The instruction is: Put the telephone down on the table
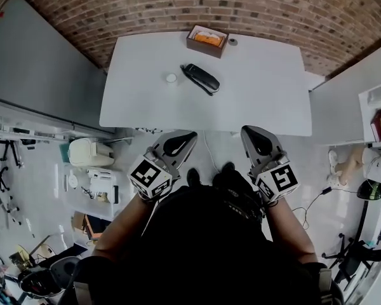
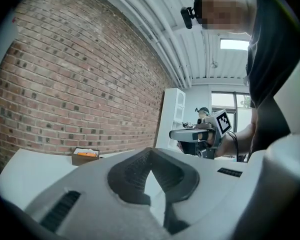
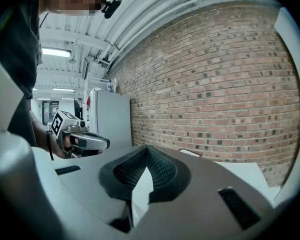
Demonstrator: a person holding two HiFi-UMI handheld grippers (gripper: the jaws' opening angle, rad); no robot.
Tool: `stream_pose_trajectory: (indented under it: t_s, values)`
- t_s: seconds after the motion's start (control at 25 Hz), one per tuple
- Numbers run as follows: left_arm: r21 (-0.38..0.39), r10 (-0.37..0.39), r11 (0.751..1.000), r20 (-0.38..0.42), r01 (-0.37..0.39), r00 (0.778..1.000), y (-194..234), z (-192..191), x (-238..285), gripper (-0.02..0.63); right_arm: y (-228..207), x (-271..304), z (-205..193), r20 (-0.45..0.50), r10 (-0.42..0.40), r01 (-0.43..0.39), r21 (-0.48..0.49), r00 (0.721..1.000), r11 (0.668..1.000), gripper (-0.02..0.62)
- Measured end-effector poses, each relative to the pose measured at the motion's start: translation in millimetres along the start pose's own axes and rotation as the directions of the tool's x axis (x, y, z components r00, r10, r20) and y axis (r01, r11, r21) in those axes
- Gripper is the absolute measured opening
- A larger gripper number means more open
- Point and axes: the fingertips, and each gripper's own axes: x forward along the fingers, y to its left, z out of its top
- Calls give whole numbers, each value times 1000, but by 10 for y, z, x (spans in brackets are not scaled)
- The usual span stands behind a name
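Observation:
The black telephone handset (image 1: 200,78) lies flat on the white table (image 1: 267,100), a little left of its middle. Both grippers hang in front of the table's near edge, close to the person's body and well short of the handset. My left gripper (image 1: 181,143) is shut with nothing in it; in its own view the jaws (image 2: 150,156) meet at a point. The right gripper (image 1: 257,142) is likewise shut and holds nothing (image 3: 146,154). Each gripper shows in the other's view: the right gripper (image 2: 200,133) and the left gripper (image 3: 82,140).
A brown box (image 1: 207,40) with something orange inside stands at the table's far edge, a small grey disc (image 1: 233,41) beside it. A small white round thing (image 1: 171,78) lies left of the handset. A brick wall runs behind the table. Shelves and clutter fill the floor at left.

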Motion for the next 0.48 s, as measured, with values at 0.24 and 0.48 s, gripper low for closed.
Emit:
stream_pose_trajectory:
  t_s: [0.24, 0.48]
  values:
    - [5, 17, 1000, 17, -17, 1000, -460, 31, 146, 6, -35, -385, -17, 20, 33, -33, 1, 999, 999, 15]
    - [1, 52, 999, 26, -52, 998, -1060, -11, 359, 6, 18, -848, -35, 33, 111, -110, -24, 993, 994, 15]
